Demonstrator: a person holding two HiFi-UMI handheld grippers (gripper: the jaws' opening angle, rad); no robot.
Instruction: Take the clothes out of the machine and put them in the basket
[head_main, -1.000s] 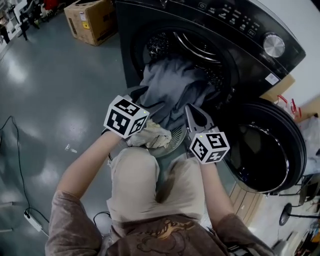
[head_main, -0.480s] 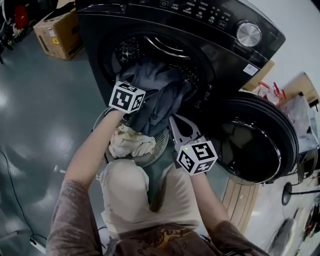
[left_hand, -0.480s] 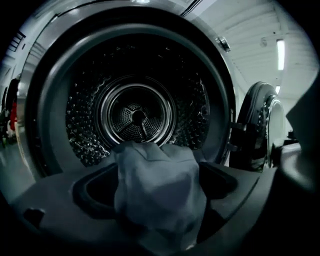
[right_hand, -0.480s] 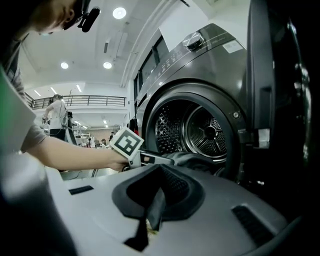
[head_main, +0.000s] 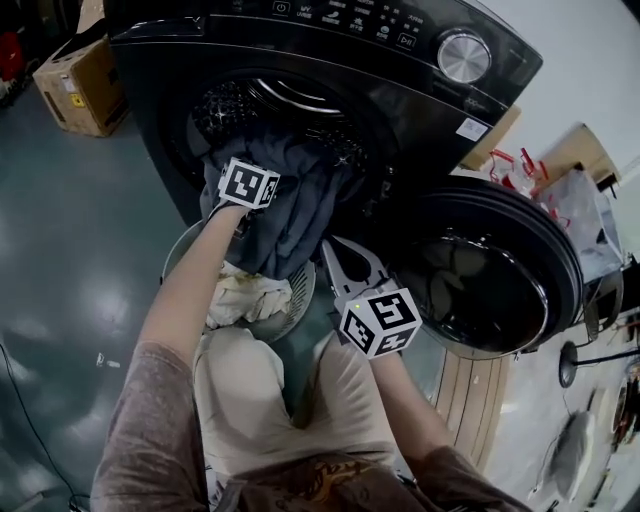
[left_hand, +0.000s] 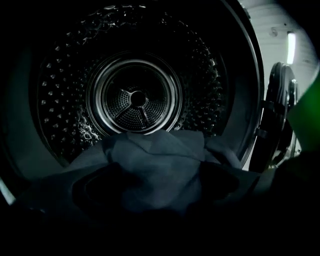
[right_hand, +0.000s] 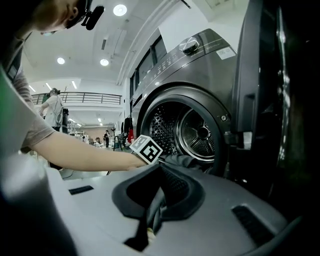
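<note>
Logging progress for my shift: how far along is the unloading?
Done: a cream cloth lies in the basket. In hand: the left gripper has just been opening its jaws, the grey garment between them, ungripped. Left: pulling that garment from the drum into the basket.

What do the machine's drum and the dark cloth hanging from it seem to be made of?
Drum: probably stainless steel, polished; it shines and is stamped with rows of small dimples.
Dark cloth: likely a thin woven fabric, matte grey-blue; it folds softly and drapes over the opening.
</note>
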